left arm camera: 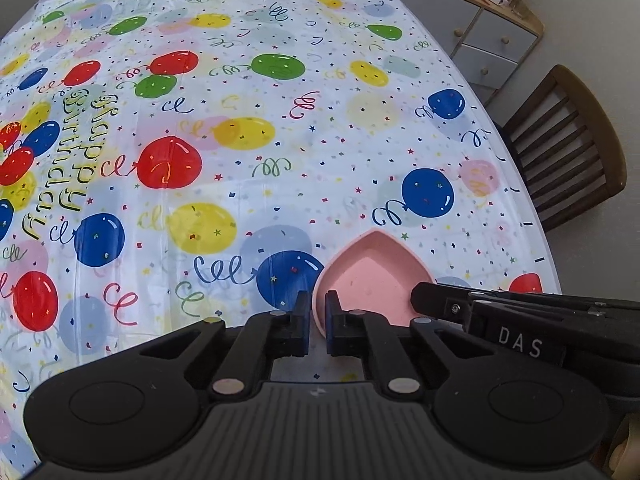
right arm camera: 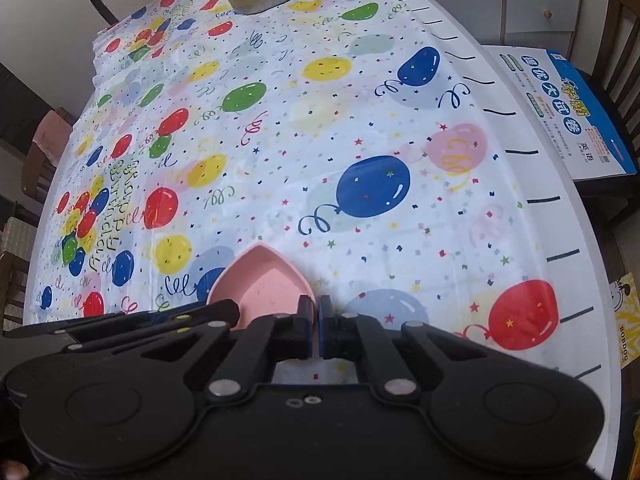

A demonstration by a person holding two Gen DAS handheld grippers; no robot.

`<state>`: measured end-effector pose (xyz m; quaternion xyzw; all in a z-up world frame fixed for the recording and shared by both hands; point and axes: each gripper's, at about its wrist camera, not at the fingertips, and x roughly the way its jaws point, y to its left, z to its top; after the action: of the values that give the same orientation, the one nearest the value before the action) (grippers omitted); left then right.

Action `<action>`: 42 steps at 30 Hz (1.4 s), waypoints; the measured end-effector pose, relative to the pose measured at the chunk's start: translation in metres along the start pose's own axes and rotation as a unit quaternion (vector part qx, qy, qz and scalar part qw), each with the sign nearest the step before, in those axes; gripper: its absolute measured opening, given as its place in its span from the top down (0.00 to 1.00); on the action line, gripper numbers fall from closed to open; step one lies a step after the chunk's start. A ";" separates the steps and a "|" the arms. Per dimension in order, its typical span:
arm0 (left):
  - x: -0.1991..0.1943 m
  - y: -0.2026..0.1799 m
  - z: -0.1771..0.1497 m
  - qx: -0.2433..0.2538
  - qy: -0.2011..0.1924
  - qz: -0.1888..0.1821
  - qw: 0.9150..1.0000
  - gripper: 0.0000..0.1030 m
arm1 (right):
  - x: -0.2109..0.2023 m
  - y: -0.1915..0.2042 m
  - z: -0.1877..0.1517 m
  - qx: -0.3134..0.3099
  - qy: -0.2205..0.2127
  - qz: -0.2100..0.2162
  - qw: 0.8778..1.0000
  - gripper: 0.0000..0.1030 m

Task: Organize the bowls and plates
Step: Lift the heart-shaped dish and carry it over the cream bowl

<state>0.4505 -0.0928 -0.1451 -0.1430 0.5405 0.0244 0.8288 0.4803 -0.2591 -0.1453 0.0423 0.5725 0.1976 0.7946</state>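
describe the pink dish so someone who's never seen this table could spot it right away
Find the table under the balloon-print birthday tablecloth and look to its near end. There the left gripper and right gripper each pinch one side of the pink dish. It is plain pink and teardrop-shaped, the only unprinted thing among the balloons.

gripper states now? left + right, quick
Left hand-held gripper: shut on the pink dish, left rim.
Right hand-held gripper: shut on the same dish, right rim.

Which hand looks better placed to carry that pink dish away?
Neither clearly: the left gripper and the right gripper each pinch an opposite rim of the pink dish, so both look equally ready.
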 end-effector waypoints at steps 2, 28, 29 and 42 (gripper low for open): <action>-0.003 -0.001 -0.001 0.001 0.000 -0.002 1.000 0.94 | -0.003 0.001 -0.001 -0.003 -0.002 0.002 1.000 0.99; -0.123 -0.032 -0.079 0.075 -0.010 -0.056 0.996 0.94 | -0.113 0.021 -0.068 -0.010 -0.026 -0.012 1.000 0.99; -0.129 -0.033 -0.085 0.079 -0.010 -0.059 0.995 0.94 | -0.119 0.023 -0.073 -0.008 -0.029 -0.013 0.999 0.98; -0.184 -0.044 -0.160 0.144 0.002 -0.086 0.986 0.94 | -0.183 0.040 -0.158 0.009 -0.052 -0.031 0.998 0.98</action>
<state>0.2406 -0.1558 -0.0302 -0.0681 0.5253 -0.1259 0.8388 0.2743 -0.3137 -0.0237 0.0416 0.5332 0.1658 0.8285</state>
